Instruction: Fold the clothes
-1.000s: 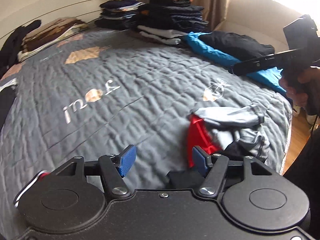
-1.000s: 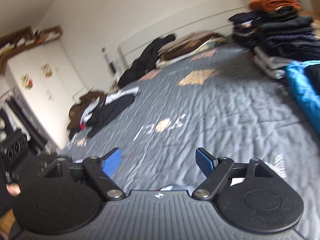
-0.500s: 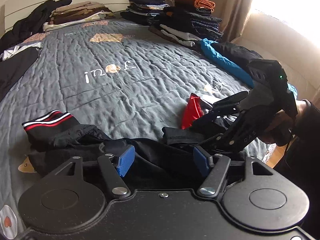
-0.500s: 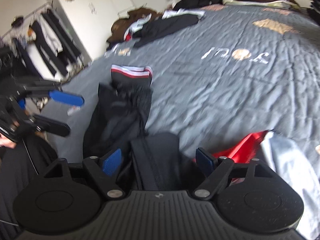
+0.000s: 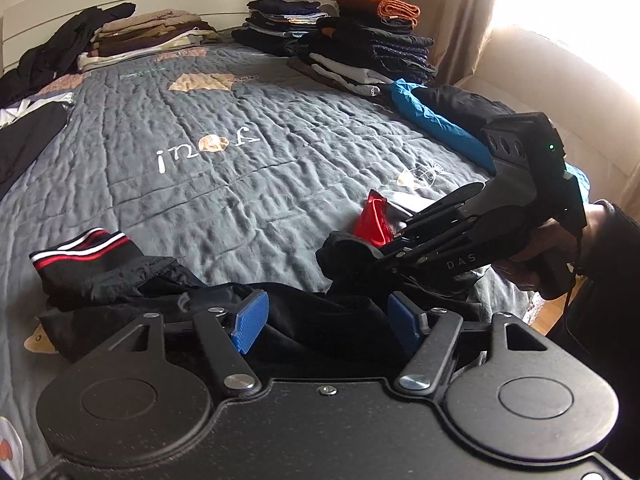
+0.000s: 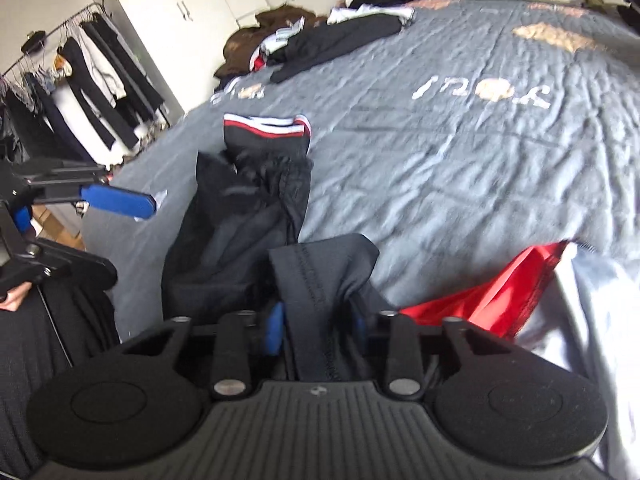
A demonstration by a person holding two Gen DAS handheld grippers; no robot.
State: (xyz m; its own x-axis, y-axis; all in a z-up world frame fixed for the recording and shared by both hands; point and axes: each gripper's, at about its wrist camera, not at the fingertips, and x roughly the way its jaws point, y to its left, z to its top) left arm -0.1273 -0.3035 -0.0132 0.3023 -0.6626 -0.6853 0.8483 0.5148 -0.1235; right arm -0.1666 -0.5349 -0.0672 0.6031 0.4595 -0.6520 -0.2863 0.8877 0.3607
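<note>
A crumpled black garment with a red-and-white striped cuff lies at the near edge of the grey bed quilt. My right gripper is shut on a bunched black fold of that garment; from the left wrist view the right gripper pinches the fold just ahead. My left gripper stands open above the black cloth, nothing between its blue pads. The left gripper shows open at the left of the right wrist view. The striped cuff lies farther out on the quilt.
A red and grey garment lies bunched beside the right gripper. Folded stacks and a blue jacket sit at the far right of the bed; more clothes line the headboard. A clothes rack stands past the bed's left side.
My right gripper swung down onto the black garment and has shut on a fold of it. My left gripper has drawn back over the black cloth and stays open.
</note>
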